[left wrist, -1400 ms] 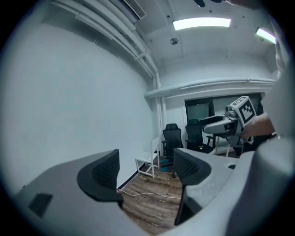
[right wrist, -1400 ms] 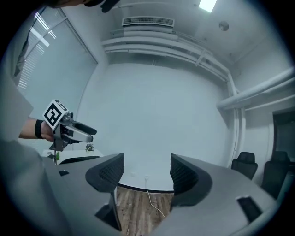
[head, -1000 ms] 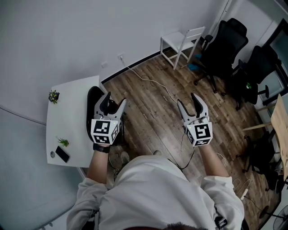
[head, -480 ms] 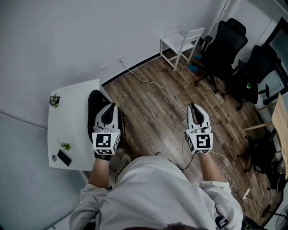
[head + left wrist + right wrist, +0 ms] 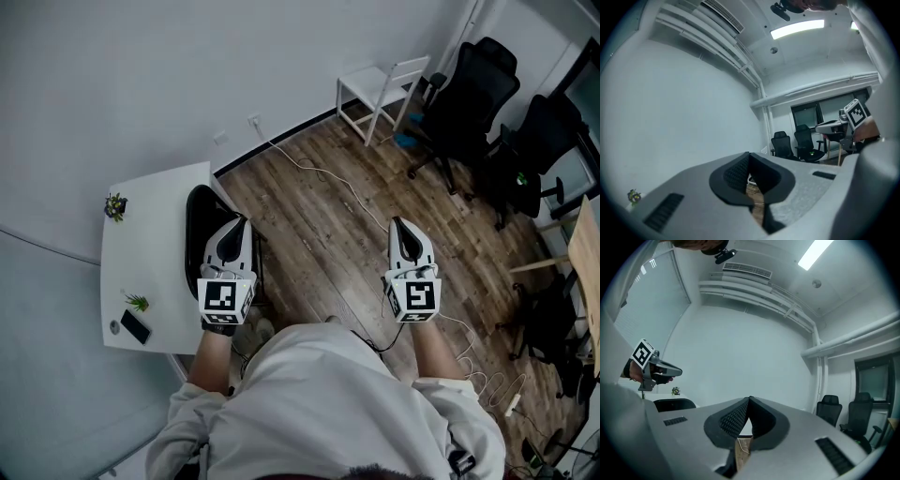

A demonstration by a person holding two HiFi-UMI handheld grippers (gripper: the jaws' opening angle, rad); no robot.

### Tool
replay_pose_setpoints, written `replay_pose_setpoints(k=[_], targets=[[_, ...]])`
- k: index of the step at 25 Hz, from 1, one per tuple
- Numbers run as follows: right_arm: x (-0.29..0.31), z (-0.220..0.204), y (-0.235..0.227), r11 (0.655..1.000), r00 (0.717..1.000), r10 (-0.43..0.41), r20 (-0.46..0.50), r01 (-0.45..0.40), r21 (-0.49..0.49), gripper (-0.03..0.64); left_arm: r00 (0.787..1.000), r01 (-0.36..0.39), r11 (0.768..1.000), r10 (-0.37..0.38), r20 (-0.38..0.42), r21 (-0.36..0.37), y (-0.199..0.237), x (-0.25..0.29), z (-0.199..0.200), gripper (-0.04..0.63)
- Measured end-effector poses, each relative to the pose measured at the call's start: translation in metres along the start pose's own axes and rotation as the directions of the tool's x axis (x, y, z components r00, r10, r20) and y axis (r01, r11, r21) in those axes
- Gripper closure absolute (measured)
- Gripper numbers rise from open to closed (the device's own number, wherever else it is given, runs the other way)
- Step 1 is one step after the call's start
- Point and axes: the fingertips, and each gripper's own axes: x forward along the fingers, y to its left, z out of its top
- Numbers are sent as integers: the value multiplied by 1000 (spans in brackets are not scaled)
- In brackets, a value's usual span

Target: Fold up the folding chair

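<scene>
Right now our left gripper (image 5: 240, 225) and right gripper (image 5: 400, 228) have just closed, jaws together, empty; white wooden folding chair (image 5: 370, 82) stands at the plank floor (image 5: 319, 216)'s far edge, well ahead-right, nearer our right gripper.

The right claw (image 5: 749, 400) has just been closing, and its two ridged pads now meet at the tips with nothing between them. Below the pads a narrow slit shows wooden floor (image 5: 741, 459) crossed by a thin white cable (image 5: 743, 446). At the left a hand (image 5: 629, 371) holds the left claw (image 5: 677, 372) level, its marker cube (image 5: 642, 353) tilted. Beneath it are a small plant (image 5: 675, 391) and a dark chair back (image 5: 675, 404). Two black office chairs (image 5: 829, 409) stand at the right, and a strip light (image 5: 814, 253) glows overhead.
</scene>
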Motion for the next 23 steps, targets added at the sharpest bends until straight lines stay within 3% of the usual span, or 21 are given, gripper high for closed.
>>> replay_pose_setpoints(k=[23], targets=[[15,2,25,998,998,57,7,-57,2,597,999,-3,1000,2,-37,-8,11,0,-11,588]])
